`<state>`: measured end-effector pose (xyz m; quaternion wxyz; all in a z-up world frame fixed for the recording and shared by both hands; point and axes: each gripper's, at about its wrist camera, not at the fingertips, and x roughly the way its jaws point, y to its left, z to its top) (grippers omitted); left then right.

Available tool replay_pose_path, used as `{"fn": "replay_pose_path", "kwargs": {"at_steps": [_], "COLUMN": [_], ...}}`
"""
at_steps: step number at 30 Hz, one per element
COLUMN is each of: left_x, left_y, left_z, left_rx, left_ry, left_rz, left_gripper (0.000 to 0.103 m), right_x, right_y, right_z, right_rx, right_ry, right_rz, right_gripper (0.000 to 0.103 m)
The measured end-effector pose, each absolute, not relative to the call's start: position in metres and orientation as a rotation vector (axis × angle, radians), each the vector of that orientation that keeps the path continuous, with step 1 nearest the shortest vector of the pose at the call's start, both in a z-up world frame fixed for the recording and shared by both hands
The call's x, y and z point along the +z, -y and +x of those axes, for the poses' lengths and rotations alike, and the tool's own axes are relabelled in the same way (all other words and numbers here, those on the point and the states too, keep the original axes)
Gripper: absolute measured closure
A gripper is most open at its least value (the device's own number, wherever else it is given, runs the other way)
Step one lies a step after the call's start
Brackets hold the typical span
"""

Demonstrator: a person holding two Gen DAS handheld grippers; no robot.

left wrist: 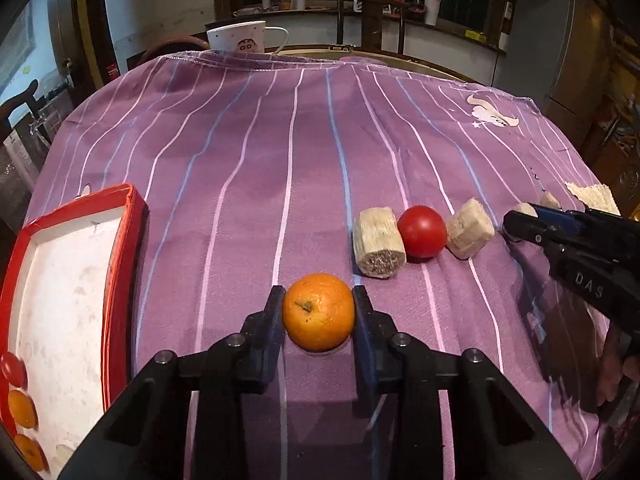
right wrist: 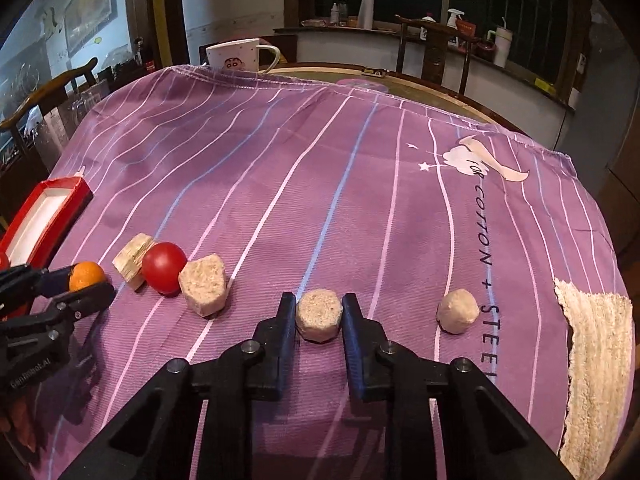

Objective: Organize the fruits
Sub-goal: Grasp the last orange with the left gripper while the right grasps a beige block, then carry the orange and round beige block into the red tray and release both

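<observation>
My left gripper [left wrist: 319, 308] is shut on an orange [left wrist: 319, 312] that rests on the purple striped cloth [left wrist: 280, 168]; it shows in the right wrist view [right wrist: 87, 276] too. A red tomato [left wrist: 422, 231] sits between two pale cane chunks [left wrist: 378, 242] [left wrist: 469, 229]. A red-rimmed white tray [left wrist: 68, 280] at left holds a tomato [left wrist: 14, 368] and two oranges [left wrist: 22, 410]. My right gripper [right wrist: 319, 314] is shut on a pale cane chunk [right wrist: 319, 314]. Another pale chunk [right wrist: 457, 311] lies to its right.
A white mug [left wrist: 240, 36] stands at the cloth's far edge. A torn strip of pale peel [right wrist: 596, 360] lies at the right edge of the cloth. Chairs and a cluttered counter [left wrist: 372, 8] stand behind the table.
</observation>
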<state>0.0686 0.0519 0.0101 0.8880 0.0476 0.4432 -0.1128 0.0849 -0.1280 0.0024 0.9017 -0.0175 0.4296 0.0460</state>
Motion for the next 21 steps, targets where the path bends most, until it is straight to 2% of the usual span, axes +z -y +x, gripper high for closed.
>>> {"fn": "replay_pose_path", "kwargs": {"at_steps": [5, 12, 21], "left_x": [0.025, 0.062, 0.09], "left_y": [-0.065, -0.102, -0.212], "left_z": [0.052, 0.023, 0.01], "left_rx": [-0.247, -0.246, -0.053], "left_ry": [-0.925, -0.867, -0.818], "left_rz": [0.036, -0.046, -0.118], "left_gripper": [0.071, 0.071, 0.071], "right_x": [0.01, 0.051, 0.099], "right_y": [0.128, 0.104, 0.009], "right_z": [0.076, 0.047, 0.018], "right_rx": [0.082, 0.126, 0.35], "right_ry": [-0.882, -0.814, -0.737], "right_rz": [-0.028, -0.046, -0.084], "right_gripper": [0.078, 0.078, 0.078]}}
